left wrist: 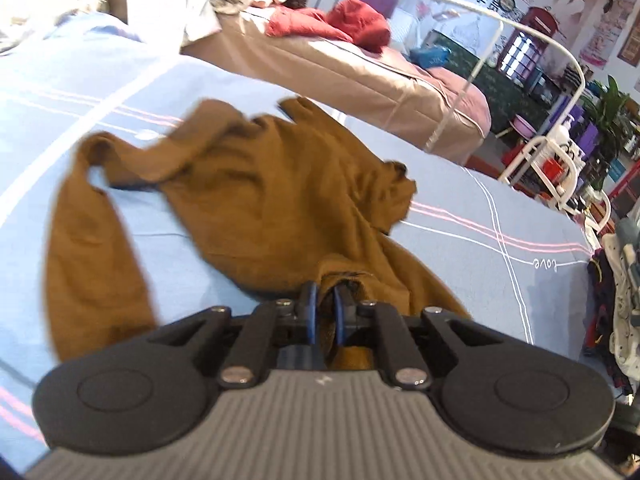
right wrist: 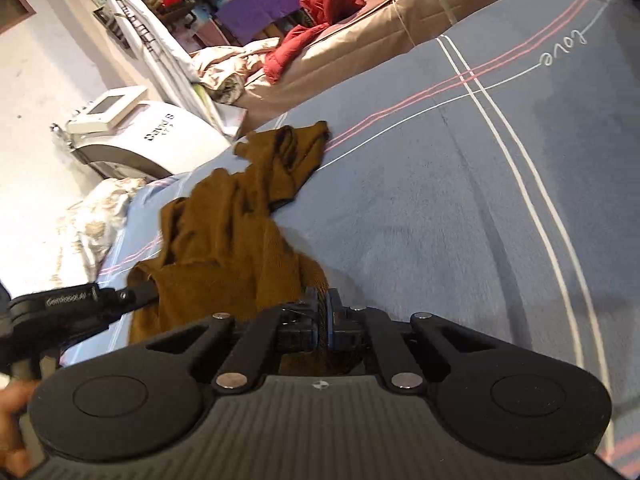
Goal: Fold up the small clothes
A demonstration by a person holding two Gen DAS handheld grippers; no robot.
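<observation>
Brown knit garment (left wrist: 256,200), crumpled and unfolded, lies just ahead of the tool, near edge bunched at its fingertips, sleeve trailing left.

Left gripper (left wrist: 325,300) and right gripper (right wrist: 323,306) both pinched closed, angled downward.

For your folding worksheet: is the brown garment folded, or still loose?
Loose: the brown garment lies crumpled on the blue bedsheet, sleeve trailing, edges pinched by both grippers.
</observation>
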